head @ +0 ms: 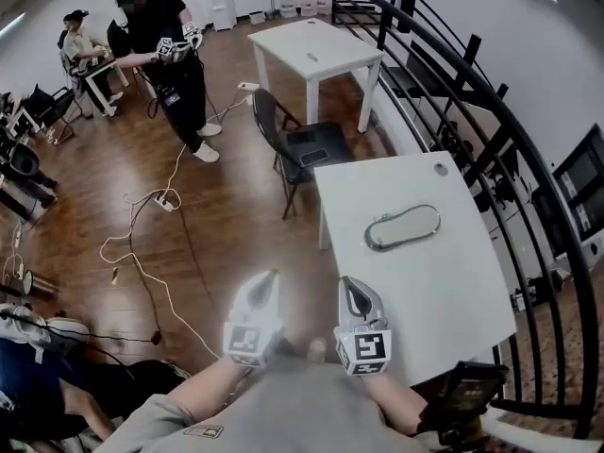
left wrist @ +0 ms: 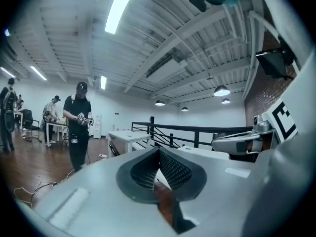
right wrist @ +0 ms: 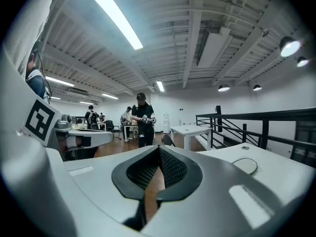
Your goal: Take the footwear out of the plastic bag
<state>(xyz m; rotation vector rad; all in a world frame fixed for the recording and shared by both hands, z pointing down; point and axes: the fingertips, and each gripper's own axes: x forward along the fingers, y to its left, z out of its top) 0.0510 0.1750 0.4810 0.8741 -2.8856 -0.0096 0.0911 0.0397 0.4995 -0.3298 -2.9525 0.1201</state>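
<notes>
The footwear sits inside a clear plastic bag [head: 403, 226], a grey oval shape lying flat in the middle of the white table [head: 453, 291] at the right of the head view. In the right gripper view the bag [right wrist: 245, 165] shows as a low oval on the tabletop, to the right and well ahead of the jaws. My left gripper [head: 274, 275] is shut and empty, held over the wooden floor to the left of the table's near edge. My right gripper [head: 346, 284] is also shut and empty, at the table's near left edge, short of the bag.
A black chair [head: 297, 144] stands at the table's far left corner, with a second white table [head: 316, 45] behind it. A black railing [head: 472, 92] runs along the right. A person [head: 175, 55] stands far off; cables [head: 142, 253] trail across the floor.
</notes>
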